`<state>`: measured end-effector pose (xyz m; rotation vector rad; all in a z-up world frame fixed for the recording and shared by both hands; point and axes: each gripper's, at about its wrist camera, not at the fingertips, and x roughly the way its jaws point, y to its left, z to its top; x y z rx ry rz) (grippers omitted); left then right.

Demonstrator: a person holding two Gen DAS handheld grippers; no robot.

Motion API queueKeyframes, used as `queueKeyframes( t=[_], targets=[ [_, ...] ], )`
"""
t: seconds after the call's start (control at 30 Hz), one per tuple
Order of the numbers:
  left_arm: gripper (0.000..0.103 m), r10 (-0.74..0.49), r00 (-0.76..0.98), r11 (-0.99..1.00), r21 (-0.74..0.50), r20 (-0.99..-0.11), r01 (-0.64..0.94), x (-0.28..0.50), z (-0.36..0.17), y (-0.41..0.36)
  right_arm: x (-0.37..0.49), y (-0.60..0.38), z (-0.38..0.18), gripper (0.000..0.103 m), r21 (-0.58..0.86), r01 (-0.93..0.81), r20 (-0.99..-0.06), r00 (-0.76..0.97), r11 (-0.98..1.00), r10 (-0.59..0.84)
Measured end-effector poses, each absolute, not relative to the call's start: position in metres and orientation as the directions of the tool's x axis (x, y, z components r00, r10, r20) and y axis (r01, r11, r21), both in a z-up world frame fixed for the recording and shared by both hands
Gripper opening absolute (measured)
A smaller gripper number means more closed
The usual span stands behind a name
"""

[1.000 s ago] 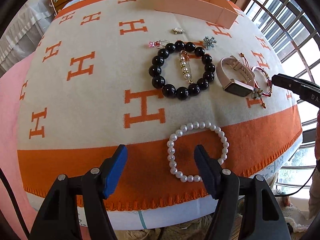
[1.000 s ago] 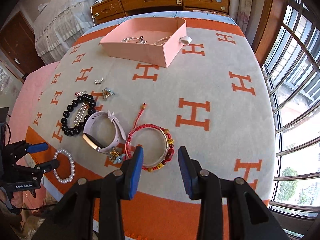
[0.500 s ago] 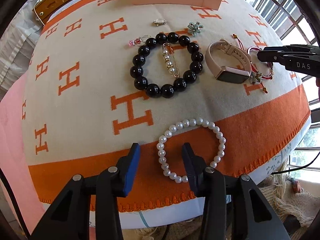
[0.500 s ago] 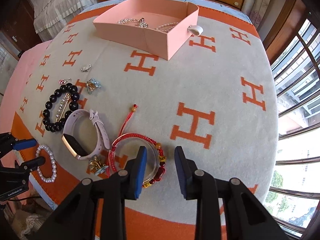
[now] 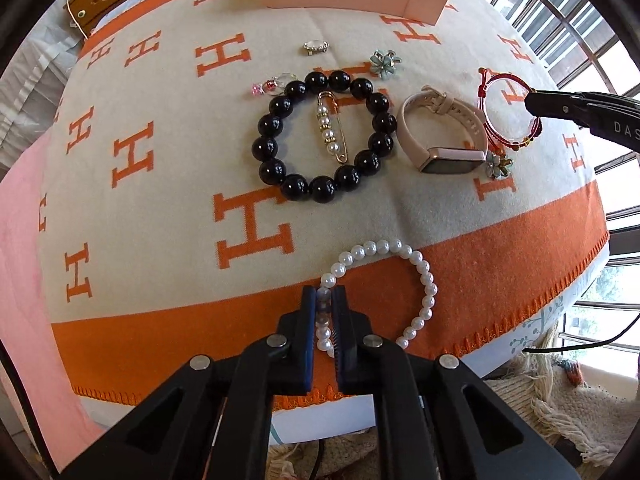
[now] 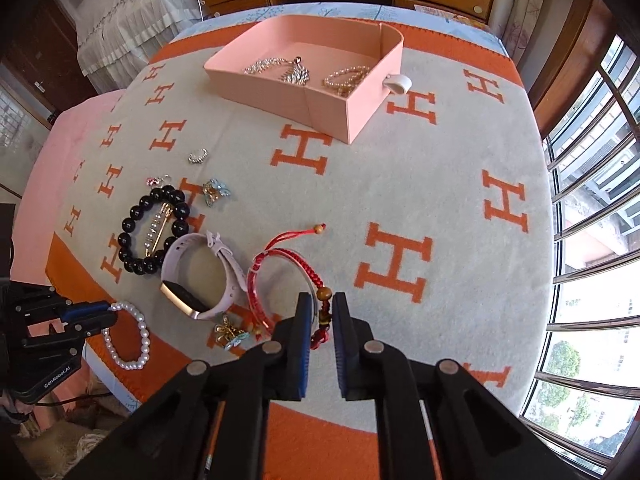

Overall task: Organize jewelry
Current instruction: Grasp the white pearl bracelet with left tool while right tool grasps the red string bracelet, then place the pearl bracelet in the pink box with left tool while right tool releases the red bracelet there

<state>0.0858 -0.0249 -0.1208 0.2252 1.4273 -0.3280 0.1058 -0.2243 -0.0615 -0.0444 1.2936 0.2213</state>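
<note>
My left gripper [image 5: 324, 312] is clenched on the pearl bracelet [image 5: 424, 280], pinching its left side between the pads at 6 o'clock in the left wrist view; the rest of the loop lies on the orange border of the blanket [image 5: 160, 200], curving off to 4 o'clock. In the right wrist view the same gripper [image 6: 102, 314] sits at 9 o'clock on the pearls [image 6: 136, 336].

Above it, toward the centre of the left wrist view, the black bead bracelet [image 5: 276, 168] lies flat with a pearl pin [image 5: 330, 128] inside its ring. A small pink charm [image 5: 270, 84] touches its upper left, a ring [image 5: 315, 46] lies apart at 12 o'clock, and a blue flower brooch [image 5: 385, 63] is just beside the beads at 1 o'clock. The pink box [image 6: 360, 108] stands at 12 o'clock in the right wrist view, with chains [image 6: 280, 70] already in it.

Right of the black beads the watch [image 5: 444, 156] lies on its side, and a second flower brooch [image 5: 498, 166] touches its face end.

My right gripper [image 6: 322, 314] is closing on the red cord bracelet [image 6: 280, 256], its beaded part between the pads and touching them at 6 o'clock; the loop lies just beside the watch [image 6: 224, 276]. In the left wrist view that gripper [image 5: 534, 106] comes in at 3 o'clock over the red bracelet [image 5: 494, 136].
</note>
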Motion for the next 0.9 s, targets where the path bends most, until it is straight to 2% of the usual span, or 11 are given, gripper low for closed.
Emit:
queueKeyframes(
  t=[0.5,0.73,0.9],
  targets=[
    [0.005,-0.101,0.344,0.937,0.027,-0.933,0.348,0.112,-0.019,-0.026,0.126,-0.220,0.009,0.010,0.143,-0.197,-0.884,0.416,0.970,0.215],
    [0.005,-0.122,0.464,0.947,0.037,-0.877,0.318,0.170,0.034,-0.041,0.156,-0.215,0.029,0.010,0.190,-0.196,-0.846,0.464,0.962,0.262],
    [0.005,-0.138,0.491,0.949,0.027,-0.860,0.315,0.219,0.044,-0.063,0.187,-0.216,0.027,0.010,0.227,-0.164,-0.832,0.480,0.960,0.279]
  ],
)
